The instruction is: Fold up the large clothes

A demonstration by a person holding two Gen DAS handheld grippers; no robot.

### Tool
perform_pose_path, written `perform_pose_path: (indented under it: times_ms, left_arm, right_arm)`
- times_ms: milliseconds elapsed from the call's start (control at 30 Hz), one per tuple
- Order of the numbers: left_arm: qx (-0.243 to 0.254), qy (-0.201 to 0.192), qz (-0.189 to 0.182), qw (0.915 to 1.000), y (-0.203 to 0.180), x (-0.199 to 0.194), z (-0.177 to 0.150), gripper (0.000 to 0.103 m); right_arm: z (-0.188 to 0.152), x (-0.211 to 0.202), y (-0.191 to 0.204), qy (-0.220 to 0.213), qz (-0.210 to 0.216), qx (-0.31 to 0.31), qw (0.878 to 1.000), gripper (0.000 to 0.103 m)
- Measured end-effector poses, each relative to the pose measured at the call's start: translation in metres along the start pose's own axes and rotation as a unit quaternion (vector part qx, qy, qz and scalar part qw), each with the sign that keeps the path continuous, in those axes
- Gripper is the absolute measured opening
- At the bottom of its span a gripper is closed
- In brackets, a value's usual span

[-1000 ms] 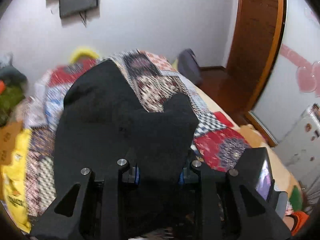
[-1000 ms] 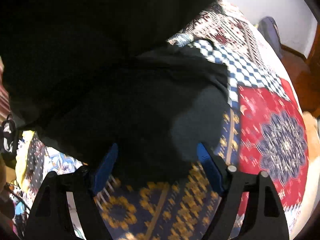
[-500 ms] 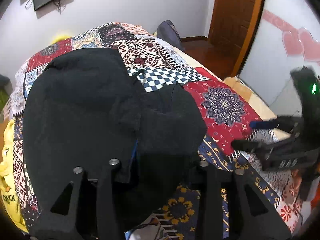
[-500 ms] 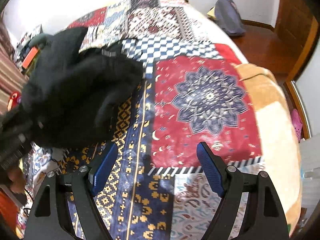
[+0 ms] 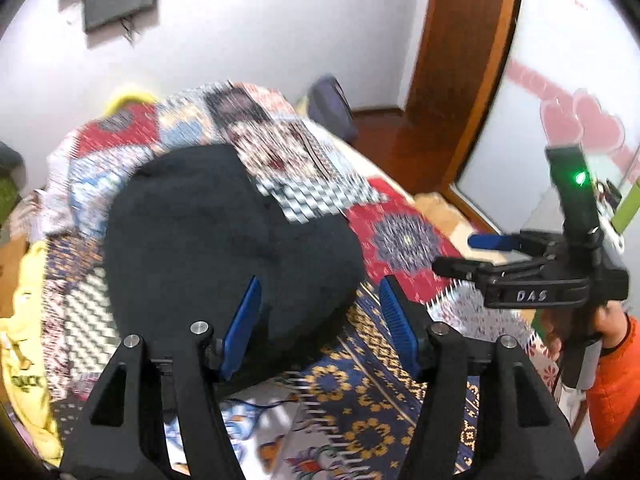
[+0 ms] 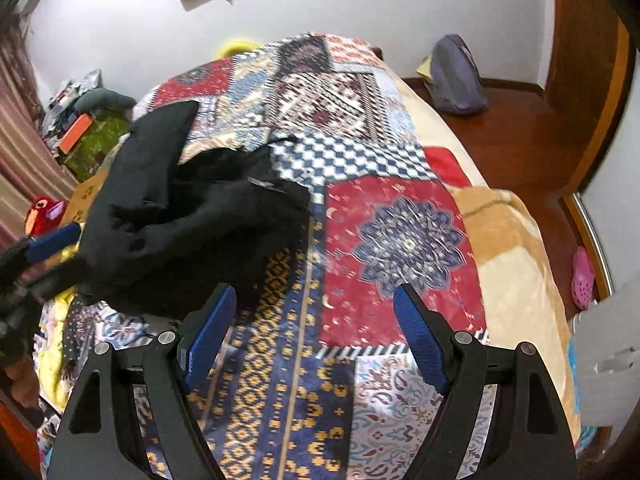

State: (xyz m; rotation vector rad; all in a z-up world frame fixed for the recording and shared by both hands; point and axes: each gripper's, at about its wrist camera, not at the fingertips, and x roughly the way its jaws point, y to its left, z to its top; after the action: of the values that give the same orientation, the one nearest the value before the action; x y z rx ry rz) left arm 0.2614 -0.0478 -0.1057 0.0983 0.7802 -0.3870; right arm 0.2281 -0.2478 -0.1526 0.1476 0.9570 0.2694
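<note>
Change since earlier frame: the left gripper [image 5: 320, 312] was clamped on a fold of the black garment [image 5: 224, 240]; its jaws have just been opening, and the cloth now lies past the blue pads, none pinched between them. The right gripper [image 6: 316, 332], earlier right over the dark cloth, now looks across the bare bedspread [image 6: 400, 240].
Left claw: jaws parted, empty; the garment's near edge lies just ahead of the left pad, in the lower middle of the left wrist view.
Right claw: jaws spread wide, nothing between them; also visible at right in the left wrist view [image 5: 460, 256], held by a hand [image 5: 608, 320] in an orange sleeve [image 5: 616, 392].
Garment, place: on the patchwork bedspread, centre left in the left wrist view; left of centre in the right wrist view [image 6: 180, 220], above and left of the right claw's left pad.
Garment, lie: a rumpled, doubled-over heap; its long axis runs from the lower middle to the upper left in the right wrist view, one narrower flap reaching toward the far end of the bed.
Blur: the left wrist view is smeared, so fine folds cannot be made out.
</note>
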Motion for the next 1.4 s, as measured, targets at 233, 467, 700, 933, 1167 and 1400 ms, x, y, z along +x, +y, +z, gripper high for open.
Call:
perform_pose_path:
  times_ms: [233, 467, 700, 933, 1167, 1400]
  left_arm:
    - [-0.028, -0.027, 0.116, 0.9925, 0.063, -0.02, 0.0, 0.07]
    - [-0.091, 0.032, 0.125, 0.9874, 0.106, 0.025, -0.04, 0.07]
    - [-0.097, 0.024, 0.121, 0.9876, 0.095, 0.031, -0.046, 0.071]
    - [-0.127, 0.052, 0.061, 0.9887, 0.103, 0.046, -0.058, 0.082]
    - [-0.093, 0.043, 0.078, 0.9916, 0.096, 0.033, -0.057, 0.081]
    - [-0.122, 0.038, 0.096, 0.9872, 0.135, 0.021, -0.047, 0.081]
  right_arm:
    - [0.02, -0.005, 0.041, -0.029, 0.027, -0.041, 0.998, 0.078]
    - [0.044, 0.0, 0.083, -0.049, 0.066, -0.071, 0.994, 0.078]
    - [0.042, 0.049, 0.096, -0.01, 0.075, -0.066, 0.995, 0.079]
    - [0.001, 0.108, 0.058, 0.065, 0.059, -0.028, 0.996, 0.09]
    - [0.009, 0.097, 0.049, 0.077, 0.09, -0.004, 0.993, 0.091]
    - [0.026, 0.106, 0.053, 0.074, 0.104, -0.022, 0.992, 0.095]
